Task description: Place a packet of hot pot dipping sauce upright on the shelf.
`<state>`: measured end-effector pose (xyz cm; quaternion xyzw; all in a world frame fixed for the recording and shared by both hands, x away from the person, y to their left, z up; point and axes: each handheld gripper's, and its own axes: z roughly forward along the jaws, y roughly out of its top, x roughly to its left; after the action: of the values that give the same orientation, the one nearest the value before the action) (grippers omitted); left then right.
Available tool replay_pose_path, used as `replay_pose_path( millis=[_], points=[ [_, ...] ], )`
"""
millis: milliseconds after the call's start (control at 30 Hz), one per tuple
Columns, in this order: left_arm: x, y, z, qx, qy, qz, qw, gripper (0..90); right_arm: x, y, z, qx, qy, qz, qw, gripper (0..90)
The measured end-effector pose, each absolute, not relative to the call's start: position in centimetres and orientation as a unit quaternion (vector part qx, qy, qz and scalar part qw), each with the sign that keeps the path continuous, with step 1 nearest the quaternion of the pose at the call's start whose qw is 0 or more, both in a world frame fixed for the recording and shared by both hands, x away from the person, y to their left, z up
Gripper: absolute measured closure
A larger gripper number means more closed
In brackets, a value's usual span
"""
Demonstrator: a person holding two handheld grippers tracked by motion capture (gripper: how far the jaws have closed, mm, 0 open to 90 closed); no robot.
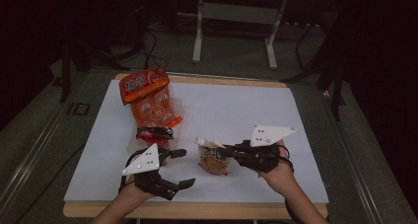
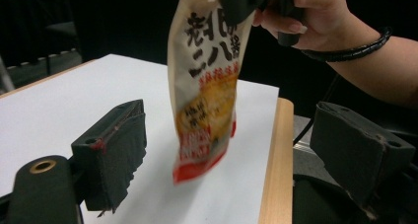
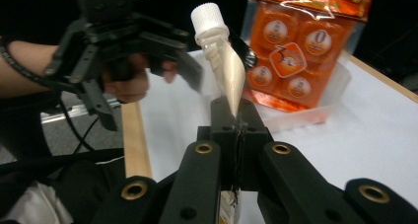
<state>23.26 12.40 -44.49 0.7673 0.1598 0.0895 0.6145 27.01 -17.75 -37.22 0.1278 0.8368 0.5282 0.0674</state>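
An orange multipack of small cups [image 1: 150,103] lies in a clear tray [image 1: 132,144] on the white sheet [image 1: 236,110]. A metal table frame [image 1: 236,17] stands behind

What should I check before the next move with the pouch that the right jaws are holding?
1. Right gripper shut on the spouted pouch near its top: ok.
2. Pouch lifted, hanging free: ok.
3. White cap on the spout: ok; how tight, cannot tell.
4. Left gripper open, nothing between its jaws: ok.
5. Orange pack lies apart from the pouch: ok.
6. Bare paper for setting down: ok.
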Motion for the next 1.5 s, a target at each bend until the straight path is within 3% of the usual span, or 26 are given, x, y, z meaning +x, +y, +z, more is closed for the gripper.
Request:
replay_pose_path(
  millis=[300, 533, 667, 1000, 1233, 1500],
  points=[
    [24.3, 11.7, -43.7, 0.773, 0.151, 0.077, 0.612, 25.5, 25.9, -16.7, -36.6, 0.098, 0.837, 0.536, 0.041, 89.1],
    [24.6, 11.3, -43.0, 0.778, 0.120, 0.069, 0.613, 48.6, 25.6, -16.1, -36.8, 0.087, 0.843, 0.530, 0.030, 89.1],
    [24.9, 11.1, -42.9, 0.781, 0.111, 0.044, 0.613, 55.8, 25.6, -15.9, -36.9, 0.084, 0.844, 0.529, 0.021, 89.0],
    [25.1, 10.8, -42.8, 0.784, 0.090, 0.039, 0.613, 86.1, 25.8, -16.1, -37.2, 0.087, 0.845, 0.527, 0.019, 88.8],
    [25.3, 11.1, -42.5, 0.784, 0.072, 0.048, 0.615, 89.1, 25.9, -16.0, -37.1, 0.086, 0.841, 0.535, 0.016, 86.9],
    [25.4, 11.7, -41.9, 0.788, 0.065, 0.063, 0.608, 89.5, 26.3, -16.4, -36.9, 0.100, 0.831, 0.547, 0.027, 67.5]
  ],
)
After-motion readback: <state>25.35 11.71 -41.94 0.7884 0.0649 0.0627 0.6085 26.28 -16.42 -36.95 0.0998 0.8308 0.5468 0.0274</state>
